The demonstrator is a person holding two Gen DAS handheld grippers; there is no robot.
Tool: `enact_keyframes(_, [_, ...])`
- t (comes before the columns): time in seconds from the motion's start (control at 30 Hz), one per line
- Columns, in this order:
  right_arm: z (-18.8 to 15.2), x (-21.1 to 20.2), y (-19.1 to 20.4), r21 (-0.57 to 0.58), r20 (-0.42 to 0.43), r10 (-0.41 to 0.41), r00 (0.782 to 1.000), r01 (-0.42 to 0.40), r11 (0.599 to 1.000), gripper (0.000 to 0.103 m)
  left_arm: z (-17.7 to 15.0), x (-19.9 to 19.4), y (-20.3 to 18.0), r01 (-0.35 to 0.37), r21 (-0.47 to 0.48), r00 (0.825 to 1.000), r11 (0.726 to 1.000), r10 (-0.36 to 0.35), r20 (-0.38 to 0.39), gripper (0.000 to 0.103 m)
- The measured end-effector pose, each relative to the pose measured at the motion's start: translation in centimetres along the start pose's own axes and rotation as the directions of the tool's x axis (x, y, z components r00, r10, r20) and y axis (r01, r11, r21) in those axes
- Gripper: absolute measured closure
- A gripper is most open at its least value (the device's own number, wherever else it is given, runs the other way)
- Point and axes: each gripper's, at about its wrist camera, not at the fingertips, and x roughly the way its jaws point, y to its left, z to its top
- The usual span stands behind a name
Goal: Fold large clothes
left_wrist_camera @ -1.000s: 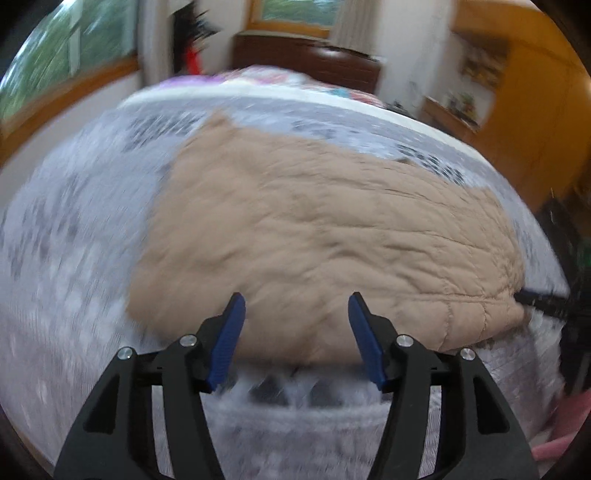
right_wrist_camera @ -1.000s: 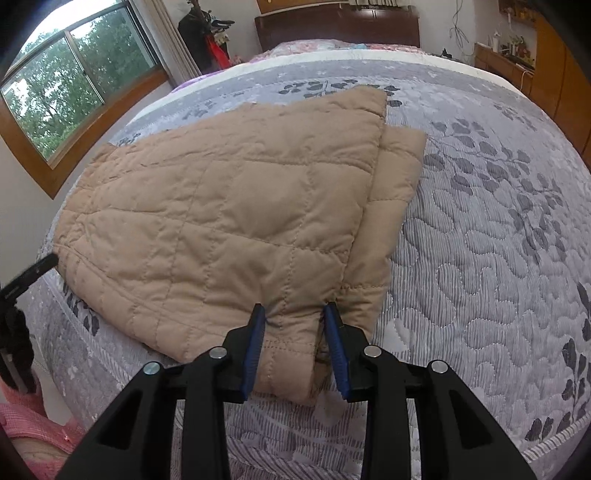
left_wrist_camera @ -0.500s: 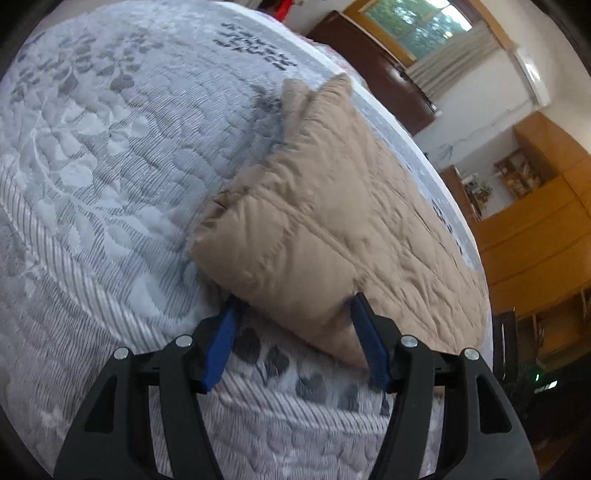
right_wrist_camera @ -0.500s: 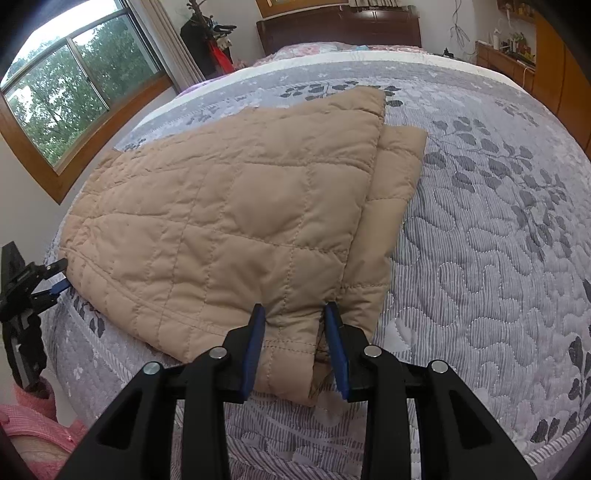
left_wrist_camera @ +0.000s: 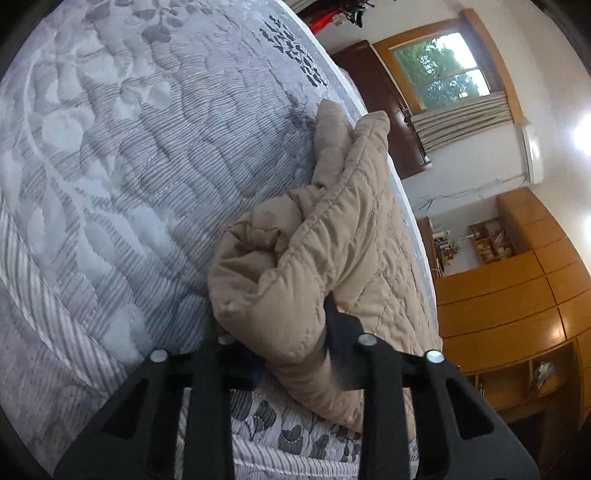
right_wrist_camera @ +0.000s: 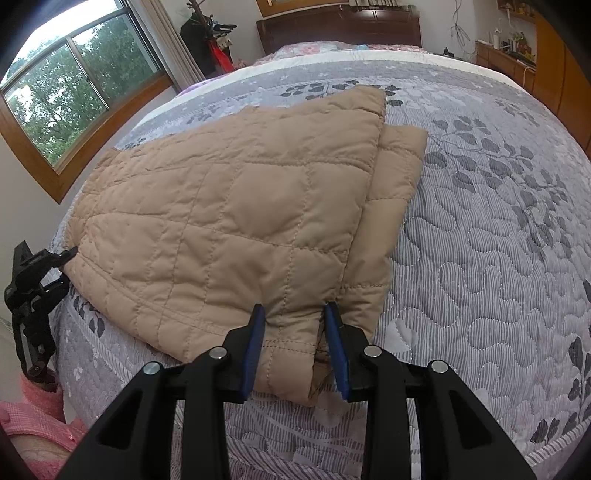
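A tan quilted jacket point(right_wrist_camera: 240, 206) lies folded flat on the grey leaf-patterned bed cover point(right_wrist_camera: 480, 240). My right gripper point(right_wrist_camera: 294, 310) is shut on its near hem corner, the blue pads pinching the layers. In the left wrist view the other near corner of the jacket point(left_wrist_camera: 332, 240) bunches up between the jaws of my left gripper point(left_wrist_camera: 277, 321). Those jaws are closing, and the fabric bulges over them and hides the left finger. The right wrist view shows the left gripper point(right_wrist_camera: 66, 267) at the jacket's far-left corner, by the edge of the bed.
The bed cover point(left_wrist_camera: 129, 166) stretches far beyond the jacket. A dark wooden headboard point(right_wrist_camera: 340, 26) stands at the far end, a window point(right_wrist_camera: 66, 92) on the left wall, and orange wooden cabinets point(left_wrist_camera: 517, 295) on the right. Pink cloth point(right_wrist_camera: 26, 417) shows below the bed's near-left edge.
My left gripper has rolled, dropped to the jacket's left corner and narrowed its jaws onto the bunched fabric. The right gripper has kept still on its corner.
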Motion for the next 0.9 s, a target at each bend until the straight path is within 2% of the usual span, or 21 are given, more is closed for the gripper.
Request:
enact_keyframes(0.13, [0.0,0.1,-0.1,0.001,0.0,0.003,1.0,-0.003,1.0,0.07,-0.8,0.4,-0.9,-0.037,0.045,0.999,0.998,0.036,0.026,0.082])
enact_keyframes(0.27, [0.0,0.1,-0.1,0.001,0.0,0.004,1.0,-0.004,1.0,0.07,-0.8,0.3,-0.8,-0.005,0.008,1.0,1.0,0.004,0.008,0.087])
enact_keyframes(0.37, [0.0,0.1,-0.2,0.004,-0.002,0.009,1.0,-0.009,1.0,0.07,-0.9,-1.1,-2.4,-0.035,0.105,0.998,0.994,0.03,0.057,0.091])
enact_keyframes(0.47, [0.1,0.1,-0.2,0.008,-0.006,0.009,1.0,-0.009,1.0,0.07,-1.2,-2.6,-5.4,-0.052,0.218,0.993,0.975,0.028,0.113,0.092])
enact_keyframes(0.57, [0.2,0.0,-0.3,0.019,-0.015,0.014,1.0,-0.013,1.0,0.07,-1.9,-3.9,-8.4,-0.069,0.344,0.988,0.936,0.015,0.157,0.092])
enact_keyframes(0.67, [0.4,-0.1,-0.5,0.034,-0.031,0.018,0.999,-0.017,0.999,0.07,-3.1,-4.6,-11.7,-0.066,0.478,0.984,0.876,-0.022,0.176,0.092])
enact_keyframes(0.77, [0.7,-0.1,-0.6,0.041,-0.045,0.021,0.999,-0.019,0.999,0.07,-4.5,-4.9,-14.9,-0.032,0.586,0.984,0.809,-0.078,0.162,0.092])
enact_keyframes(0.9, [0.7,0.0,-0.5,0.042,-0.055,0.019,0.998,-0.017,0.999,0.07,-6.9,-4.6,-18.6,0.028,0.712,0.986,0.702,-0.137,0.096,0.092])
